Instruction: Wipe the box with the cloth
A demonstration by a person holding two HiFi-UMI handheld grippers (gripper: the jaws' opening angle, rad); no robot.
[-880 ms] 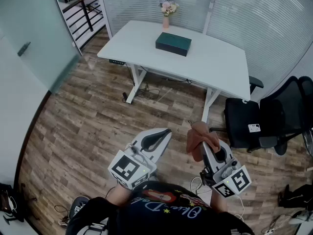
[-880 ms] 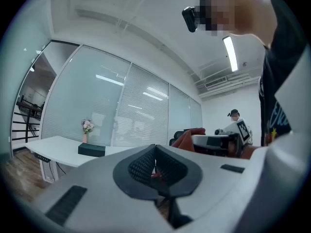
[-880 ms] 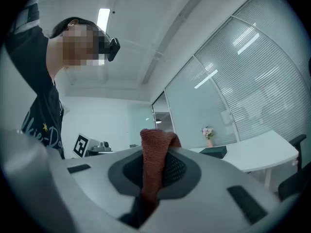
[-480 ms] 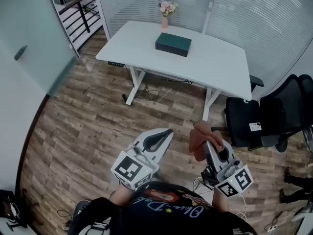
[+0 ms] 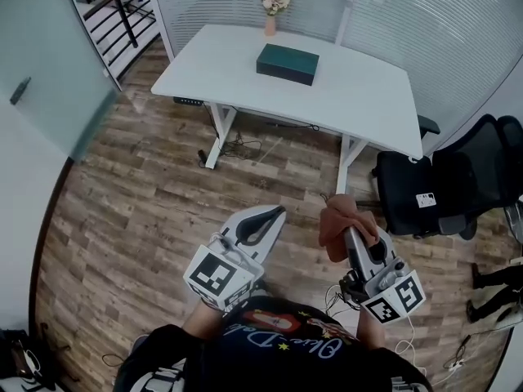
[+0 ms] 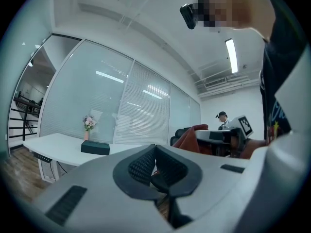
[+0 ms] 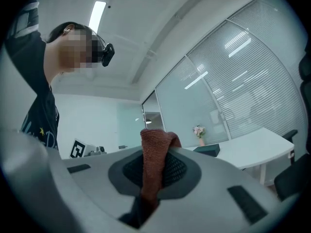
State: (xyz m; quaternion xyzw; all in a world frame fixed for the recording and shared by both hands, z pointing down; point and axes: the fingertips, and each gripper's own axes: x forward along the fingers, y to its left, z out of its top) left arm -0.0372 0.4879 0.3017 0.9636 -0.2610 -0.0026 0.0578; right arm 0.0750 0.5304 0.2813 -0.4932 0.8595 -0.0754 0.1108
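The right gripper (image 7: 156, 173) has its jaws clamped on the rust-brown cloth (image 7: 153, 149), which bunches up above them. The left gripper (image 6: 154, 169) has its jaws closed together on nothing. The dark green box (image 5: 287, 63) sits well ahead of both on the white table (image 5: 359, 96) (no wiping begun, I judge).

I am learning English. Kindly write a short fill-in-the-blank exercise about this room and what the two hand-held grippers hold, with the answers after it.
1. The right hand-held gripper is shut on a reddish-brown ____.
2. The left hand-held gripper is shut and holds ____.
3. On the white desk, a dark green ____ lies near the vase of flowers.
Answers: cloth; nothing; box.
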